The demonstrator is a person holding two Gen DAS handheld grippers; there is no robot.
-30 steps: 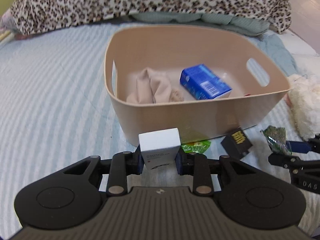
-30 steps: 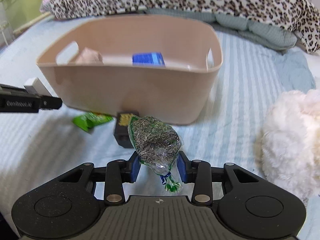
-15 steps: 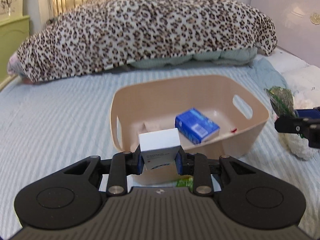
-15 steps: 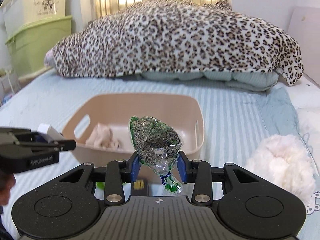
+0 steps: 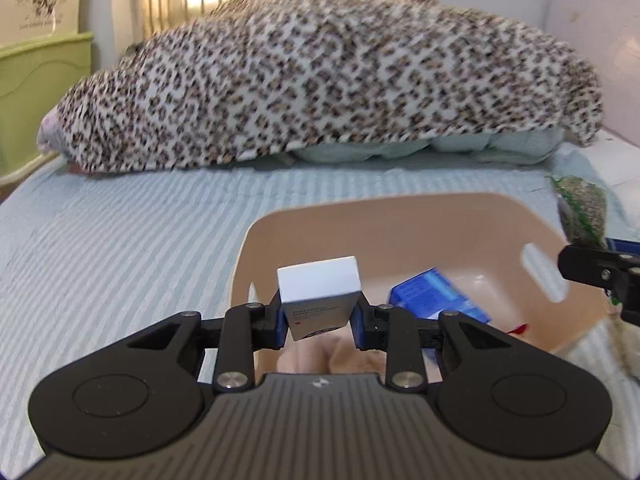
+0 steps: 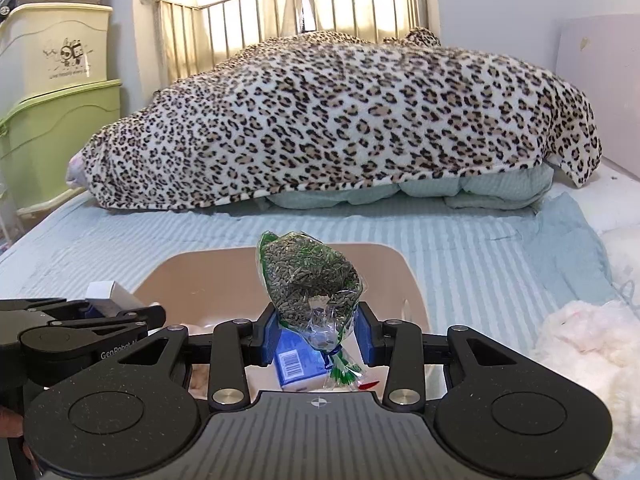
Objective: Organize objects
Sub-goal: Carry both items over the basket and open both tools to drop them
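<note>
Two grippers hang above the tan bin (image 5: 472, 216), each loaded. The left gripper (image 5: 320, 320) has its jaws closed on a small white box (image 5: 320, 292), held over the bin's near left part; the right gripper (image 6: 316, 336) has its jaws closed on a clear bag of dark seed (image 6: 310, 280), held over the bin's near right part. The step in hand appears to be delivery into the bin. The next move likely calls for lowering each load past the rim and parting the jaws. Inside the bin lie a blue carton (image 5: 436, 296), a beige cloth (image 5: 340, 356) below the white box, and a small red scrap (image 5: 519, 328); the carton sits under the seed bag and may take its fall. The bin rests on a striped bed (image 5: 120, 232). Beyond the bin lies a leopard blanket (image 6: 340, 120); to the bin's right, a white fluffy toy (image 6: 580, 344).
</note>
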